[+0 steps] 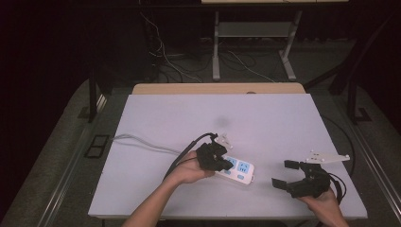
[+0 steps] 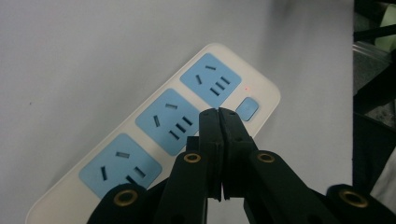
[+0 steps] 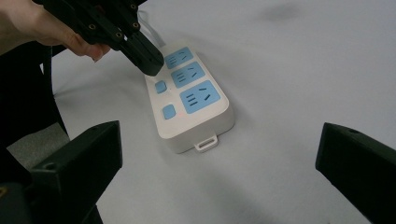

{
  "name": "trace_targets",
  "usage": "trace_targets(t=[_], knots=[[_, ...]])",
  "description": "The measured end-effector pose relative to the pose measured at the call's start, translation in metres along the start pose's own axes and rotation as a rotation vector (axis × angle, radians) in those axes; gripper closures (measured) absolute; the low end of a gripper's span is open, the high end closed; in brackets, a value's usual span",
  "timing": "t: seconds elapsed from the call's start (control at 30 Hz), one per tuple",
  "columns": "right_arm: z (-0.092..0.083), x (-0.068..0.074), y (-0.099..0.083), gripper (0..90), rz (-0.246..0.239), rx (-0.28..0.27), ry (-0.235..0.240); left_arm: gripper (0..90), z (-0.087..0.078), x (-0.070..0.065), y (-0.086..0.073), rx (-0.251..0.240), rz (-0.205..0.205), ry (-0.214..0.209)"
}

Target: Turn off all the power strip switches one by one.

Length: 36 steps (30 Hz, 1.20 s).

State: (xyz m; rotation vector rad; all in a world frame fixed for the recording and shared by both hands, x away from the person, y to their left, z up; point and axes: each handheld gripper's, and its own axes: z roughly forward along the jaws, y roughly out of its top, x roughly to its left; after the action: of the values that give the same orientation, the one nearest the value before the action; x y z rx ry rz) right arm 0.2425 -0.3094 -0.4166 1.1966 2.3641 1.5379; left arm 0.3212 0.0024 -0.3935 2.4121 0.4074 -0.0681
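A white power strip (image 1: 240, 170) with three blue sockets lies on the pale table (image 1: 213, 113), right of centre near the front. My left gripper (image 1: 228, 164) is shut, with nothing between its jaws. Its tips (image 2: 219, 115) hang over the strip's row of blue switch buttons, next to one button (image 2: 246, 108) and a small red light (image 2: 246, 87). Whether they touch the strip I cannot tell. The right gripper view shows the strip (image 3: 196, 107), two buttons and the left gripper (image 3: 152, 63) above them. My right gripper (image 1: 282, 173) stands open and empty, to the right of the strip.
The strip's grey cable (image 1: 142, 141) runs left across the table to its left edge. Beyond the table's far edge are a metal frame (image 1: 216, 47) and loose wires on the floor. A hanging tab (image 3: 205, 142) sticks out of the strip's near end.
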Motion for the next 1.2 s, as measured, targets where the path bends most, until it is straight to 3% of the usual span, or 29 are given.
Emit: trace_targets(t=[0.67,1.0,1.2], knots=[[-0.001,0.0,0.0,0.3,0.0,-0.004,0.001,89.1,0.007,-0.015,0.024,-0.005,0.069,-0.027],[-0.001,0.0,0.0,0.3,0.0,-0.003,0.001,89.1,0.015,-0.018,0.025,0.013,0.084,-0.033],[-0.001,0.0,0.0,0.3,0.001,-0.002,0.001,89.1,0.026,-0.021,0.022,0.053,0.103,-0.038]])
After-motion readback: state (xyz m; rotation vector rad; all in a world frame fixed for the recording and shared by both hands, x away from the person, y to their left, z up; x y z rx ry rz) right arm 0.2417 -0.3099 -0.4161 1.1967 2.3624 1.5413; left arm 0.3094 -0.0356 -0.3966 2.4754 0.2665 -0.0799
